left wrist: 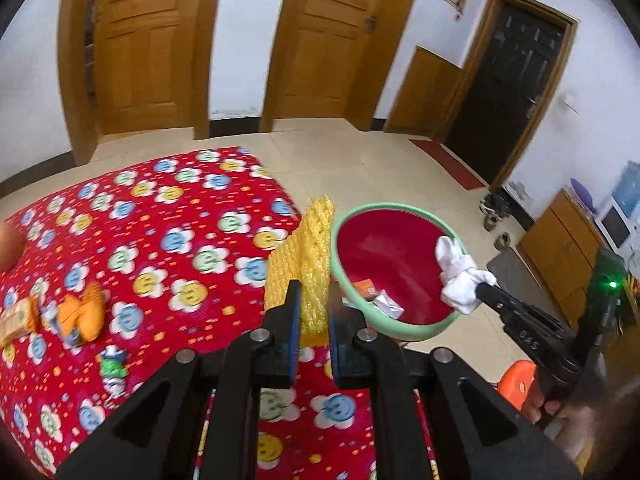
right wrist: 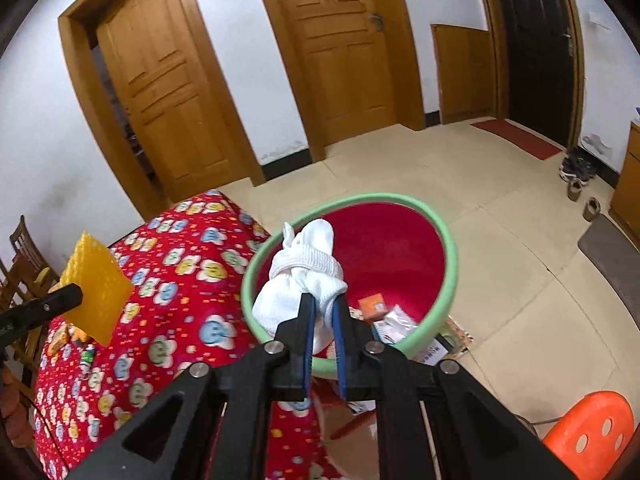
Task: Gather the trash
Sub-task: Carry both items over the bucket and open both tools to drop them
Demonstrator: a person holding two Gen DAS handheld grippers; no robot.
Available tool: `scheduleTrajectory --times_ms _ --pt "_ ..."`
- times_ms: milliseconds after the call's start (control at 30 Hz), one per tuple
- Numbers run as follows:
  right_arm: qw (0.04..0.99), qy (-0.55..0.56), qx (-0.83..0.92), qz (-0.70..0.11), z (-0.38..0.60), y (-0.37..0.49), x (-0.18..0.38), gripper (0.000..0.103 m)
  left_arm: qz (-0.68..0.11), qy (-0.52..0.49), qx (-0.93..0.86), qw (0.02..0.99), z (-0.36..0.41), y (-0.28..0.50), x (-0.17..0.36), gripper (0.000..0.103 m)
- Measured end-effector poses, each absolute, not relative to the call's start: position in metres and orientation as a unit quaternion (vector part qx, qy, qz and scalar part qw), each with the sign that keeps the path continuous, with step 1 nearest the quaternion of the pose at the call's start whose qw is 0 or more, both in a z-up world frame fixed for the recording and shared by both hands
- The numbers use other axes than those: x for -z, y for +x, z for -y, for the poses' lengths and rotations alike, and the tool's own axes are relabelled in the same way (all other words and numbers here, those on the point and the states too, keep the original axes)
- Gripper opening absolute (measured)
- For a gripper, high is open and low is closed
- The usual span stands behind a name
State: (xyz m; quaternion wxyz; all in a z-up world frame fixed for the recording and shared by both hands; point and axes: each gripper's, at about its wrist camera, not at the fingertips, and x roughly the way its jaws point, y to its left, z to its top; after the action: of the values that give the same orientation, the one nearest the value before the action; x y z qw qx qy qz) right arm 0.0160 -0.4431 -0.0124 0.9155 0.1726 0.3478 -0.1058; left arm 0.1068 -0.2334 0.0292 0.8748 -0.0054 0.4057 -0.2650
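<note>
Round red basin with pale green rim (right wrist: 451, 256), standing on the floor just beside the table corner. Inside, at the near wall: small orange carton (right wrist: 372, 305) and crumpled white-and-grey wrappers (right wrist: 394, 322). Remainder of the red interior bare.

Crumpled white knitted cloth (right wrist: 304, 276), clamped between the blue pads of the right gripper (right wrist: 322, 312); jaws nearly closed on its lower end, bulk of the cloth suspended over the near-left part of the basin rim. Yellow mesh foam sleeve (left wrist: 306, 264), clamped between the pads of the left gripper (left wrist: 313, 300); jaws closed on it, sleeve upright, held above the table edge just left of the basin.

Still lying on the table, well left of the grippers: orange crumpled wrapper (left wrist: 82, 314), tan printed packet (left wrist: 18, 320), small green-and-white wrapper (left wrist: 113, 370). Contact between wrapper and packet not determinable owing to blur.

Table edge adjacent to the basin, no gap visible. Beyond the basin, open beige tiled floor (right wrist: 500, 208). Orange plastic stool with holes (right wrist: 588, 428) at lower right, near the right gripper body.

Red tablecloth with smiley-flower print (left wrist: 160, 240) over the table. Two wooden panelled doors (left wrist: 332, 40) and one dark door (left wrist: 516, 92) in white walls; red doormat (right wrist: 516, 138) before the dark door; shoes (right wrist: 576, 174) along the right wall.
</note>
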Motion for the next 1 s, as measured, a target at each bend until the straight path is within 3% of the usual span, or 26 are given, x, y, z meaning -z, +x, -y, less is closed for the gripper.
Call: scheduleTrajectory --times_ms 267,733,1000 --pt "0.906 0.199 0.116 -0.356 0.465 0.018 0.027 0.015 -0.407 0.004 0.292 0.866 0.255 0.117 -0.023 0.011" --pt "0.909 0.217 0.121 -0.335 0.474 -0.003 0.022 0.045 -0.414 0.017 0.345 0.843 0.298 0.130 -0.001 0.011" --pt "0.910 0.214 0.126 -0.333 0.473 -0.013 0.021 0.048 -0.415 0.031 0.362 0.834 0.324 0.139 0.006 0.011"
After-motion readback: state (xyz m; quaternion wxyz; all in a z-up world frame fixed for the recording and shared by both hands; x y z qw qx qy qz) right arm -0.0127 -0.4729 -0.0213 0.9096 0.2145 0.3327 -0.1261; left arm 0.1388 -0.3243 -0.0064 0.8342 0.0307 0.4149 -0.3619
